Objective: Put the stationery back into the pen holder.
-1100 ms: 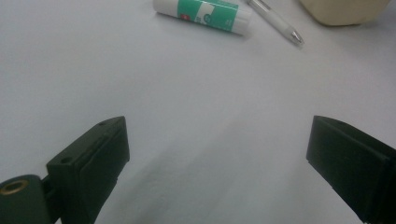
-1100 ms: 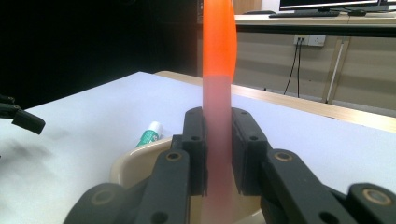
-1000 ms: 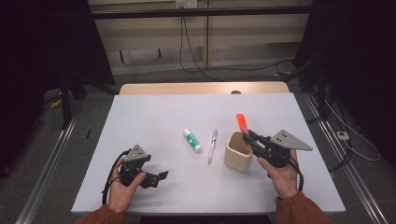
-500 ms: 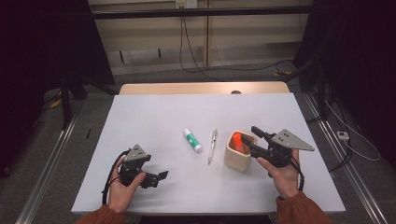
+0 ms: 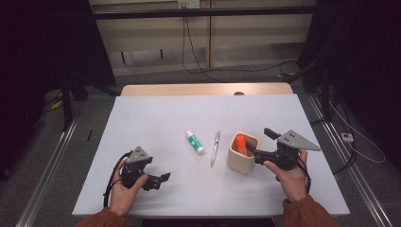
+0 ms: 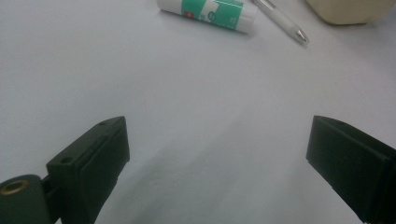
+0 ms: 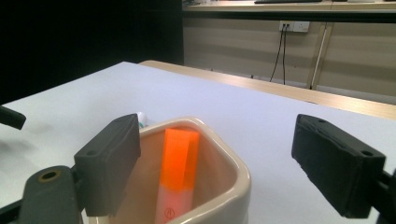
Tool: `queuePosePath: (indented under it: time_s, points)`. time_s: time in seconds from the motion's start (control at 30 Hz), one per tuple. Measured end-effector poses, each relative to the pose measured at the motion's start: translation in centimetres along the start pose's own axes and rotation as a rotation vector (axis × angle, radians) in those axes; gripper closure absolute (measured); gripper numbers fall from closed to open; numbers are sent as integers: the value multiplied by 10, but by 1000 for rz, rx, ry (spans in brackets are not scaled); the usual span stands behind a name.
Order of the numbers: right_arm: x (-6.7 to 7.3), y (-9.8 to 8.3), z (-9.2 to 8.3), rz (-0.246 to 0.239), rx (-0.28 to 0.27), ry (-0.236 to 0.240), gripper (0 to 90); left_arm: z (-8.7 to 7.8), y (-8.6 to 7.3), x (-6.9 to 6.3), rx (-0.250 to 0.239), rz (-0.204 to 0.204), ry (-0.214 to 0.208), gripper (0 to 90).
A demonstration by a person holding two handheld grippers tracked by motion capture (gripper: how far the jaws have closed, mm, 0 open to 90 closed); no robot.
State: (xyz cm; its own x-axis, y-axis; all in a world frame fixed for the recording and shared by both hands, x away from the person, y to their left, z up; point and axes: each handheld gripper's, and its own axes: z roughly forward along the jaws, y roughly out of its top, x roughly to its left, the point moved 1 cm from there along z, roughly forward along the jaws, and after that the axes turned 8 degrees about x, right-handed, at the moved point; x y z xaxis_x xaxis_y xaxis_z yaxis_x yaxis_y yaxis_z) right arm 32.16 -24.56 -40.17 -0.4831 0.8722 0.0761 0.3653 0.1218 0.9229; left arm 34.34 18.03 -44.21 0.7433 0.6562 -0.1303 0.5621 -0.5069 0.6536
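Observation:
A beige cup (image 5: 242, 153) stands on the white table (image 5: 198, 113), right of centre. An orange marker (image 5: 241, 143) leans inside it, cap end up; the right gripper view shows the marker (image 7: 180, 168) resting against the cup's inner wall (image 7: 224, 186). My right gripper (image 5: 260, 142) sits just right of the cup, open, its near jaw by the rim and nothing between the jaws. My left gripper (image 5: 158, 180) rests low at the front left, open and empty, its jaws (image 6: 217, 163) wide apart over bare table.
A white and green glue stick (image 5: 195, 142) and a silver pen (image 5: 215, 148) lie side by side left of the cup. From the left gripper view, the glue stick (image 6: 208, 10) and pen (image 6: 280, 18) are far ahead. Floor rails and cables surround the table.
The orange marker stood above the cup in my right gripper; it has dropped into the cup and the right gripper has let go. The left gripper stayed still.

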Motion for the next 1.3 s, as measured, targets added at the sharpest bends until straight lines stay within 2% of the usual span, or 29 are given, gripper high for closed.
queuePosePath:
  time_s: [0.23, 0.6, 0.77, 0.97, 1.3]
  points:
    - [5, 3, -2, -16, 5, 20, 130, 2, 0, 0, -2, -10, 8, 61]
    - [39, 18, -1, -86, 29, 85, 122, 0, 0, 1, -2, -6, 10, 60]
    - [54, 23, 6, -110, 49, 113, 122, -1, 0, 2, 0, -9, 11, 60]
    - [71, 28, 15, -145, 60, 145, 122, -4, -1, 4, -24, -20, 12, 60]
    - [99, 31, 38, -186, 91, 196, 122, -14, -8, 7, -39, -37, 21, 60]
